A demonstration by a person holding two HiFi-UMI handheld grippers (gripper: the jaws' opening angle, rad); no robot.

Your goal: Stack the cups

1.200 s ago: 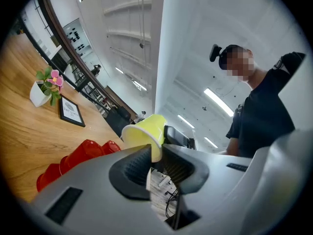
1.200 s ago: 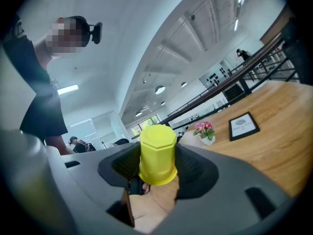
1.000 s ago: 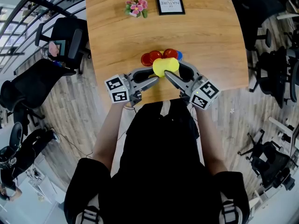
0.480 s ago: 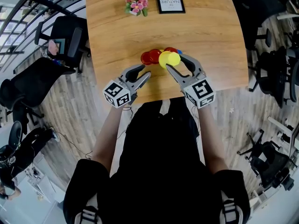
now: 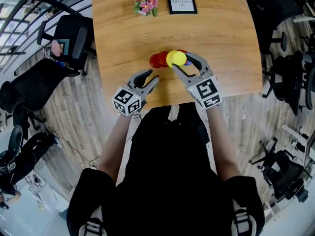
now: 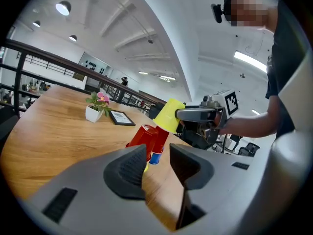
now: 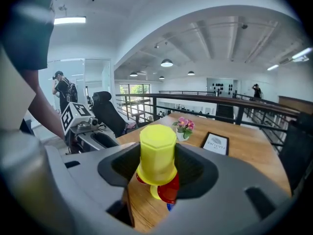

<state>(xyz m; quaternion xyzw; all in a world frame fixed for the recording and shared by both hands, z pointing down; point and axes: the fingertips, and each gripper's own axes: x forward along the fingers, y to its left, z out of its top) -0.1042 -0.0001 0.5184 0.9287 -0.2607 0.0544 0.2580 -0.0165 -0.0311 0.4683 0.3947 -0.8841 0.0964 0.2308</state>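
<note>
Our right claw (image 5: 183, 63) grips the upturned yellow cup (image 7: 157, 153), not yet nested on the red cups (image 5: 158, 60) just beneath it on the tabletop (image 5: 216, 33), while our left claw (image 5: 151, 78) hangs empty, jaws apart, and we judge most stacking remains.

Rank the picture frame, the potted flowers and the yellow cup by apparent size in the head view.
1. picture frame
2. potted flowers and yellow cup: about alike; the cup is raised nearer the camera.
</note>
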